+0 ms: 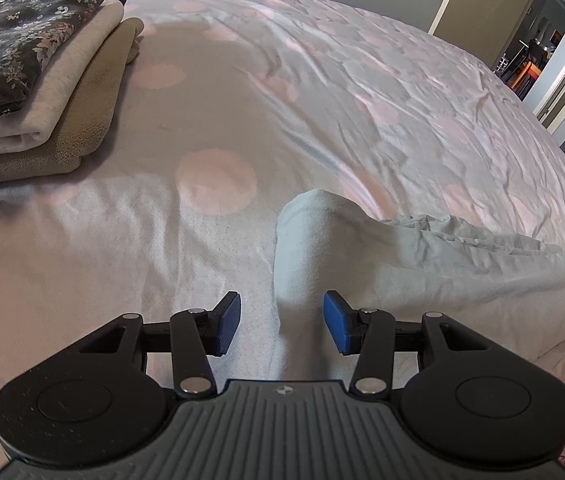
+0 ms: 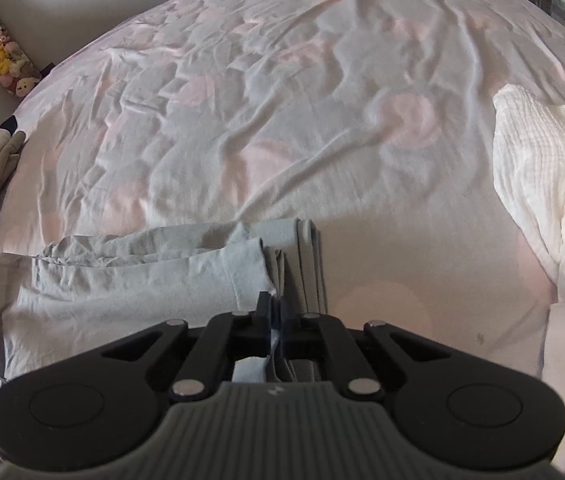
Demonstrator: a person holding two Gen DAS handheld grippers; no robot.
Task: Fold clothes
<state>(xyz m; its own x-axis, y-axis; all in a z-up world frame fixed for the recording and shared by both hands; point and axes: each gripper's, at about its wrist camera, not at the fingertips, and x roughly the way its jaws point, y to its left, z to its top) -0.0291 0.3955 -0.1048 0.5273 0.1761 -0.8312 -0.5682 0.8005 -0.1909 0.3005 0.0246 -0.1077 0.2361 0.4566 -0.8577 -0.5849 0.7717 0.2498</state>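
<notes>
A pale grey-blue garment [image 1: 422, 264] lies on the bed, stretched left to right near the front edge. My left gripper [image 1: 281, 326] is open, its blue pads [image 1: 228, 330] on either side of the garment's raised left end. My right gripper [image 2: 276, 316] is shut on the garment's right end [image 2: 298, 264], where several folded layers bunch together. The rest of the garment [image 2: 122, 280] runs off to the left in the right wrist view.
A stack of folded clothes [image 1: 30, 88] with a dark floral piece on top sits at the bed's far left. White bedding [image 2: 542, 184] lies at the right. The sheet [image 1: 322, 80] is wrinkled with pink dots. A door [image 1: 482, 0] stands open behind.
</notes>
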